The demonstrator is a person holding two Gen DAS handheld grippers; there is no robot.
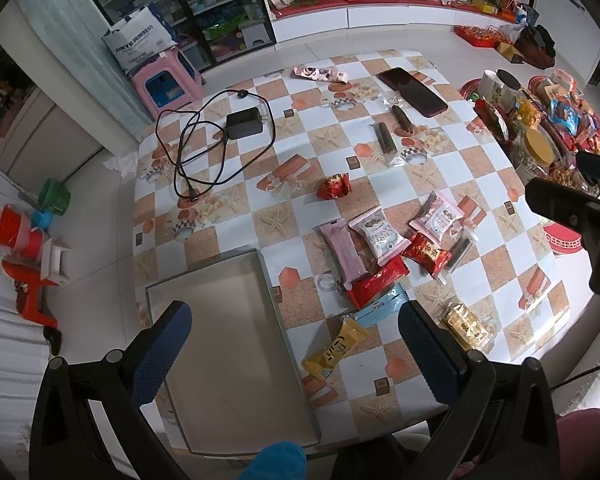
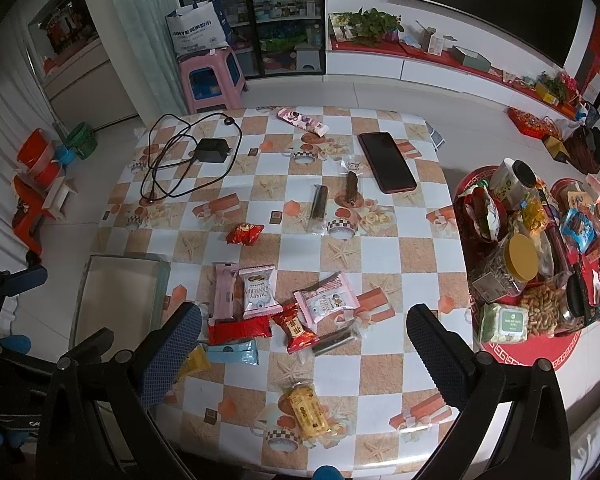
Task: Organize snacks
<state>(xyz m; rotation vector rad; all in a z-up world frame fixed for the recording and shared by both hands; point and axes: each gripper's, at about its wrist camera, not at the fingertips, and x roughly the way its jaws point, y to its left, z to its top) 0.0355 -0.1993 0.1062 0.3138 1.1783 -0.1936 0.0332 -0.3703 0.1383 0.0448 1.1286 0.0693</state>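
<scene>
Several snack packets lie in a loose cluster on the checkered table: a pink bar [image 1: 343,251], a white cracker pack [image 1: 377,234], a red wrapper [image 1: 380,281], a blue bar [image 1: 380,307], a yellow packet [image 1: 334,348] and a gold packet [image 1: 466,326]. An empty shallow box [image 1: 224,344] sits at the near left [image 2: 116,292]. My left gripper [image 1: 296,344] is open and empty, above the box and yellow packet. My right gripper [image 2: 304,344] is open and empty, above the cluster and the gold packet [image 2: 306,410]. Each gripper's body shows in the other's view.
A phone [image 1: 414,92], a charger with cable [image 1: 242,122], two dark bars [image 1: 386,138], a red candy [image 1: 334,186] and a pink wrapper [image 1: 320,74] lie farther back. A red tray [image 2: 536,344] crowded with jars and snacks stands at the right. Stools and buckets stand on the floor.
</scene>
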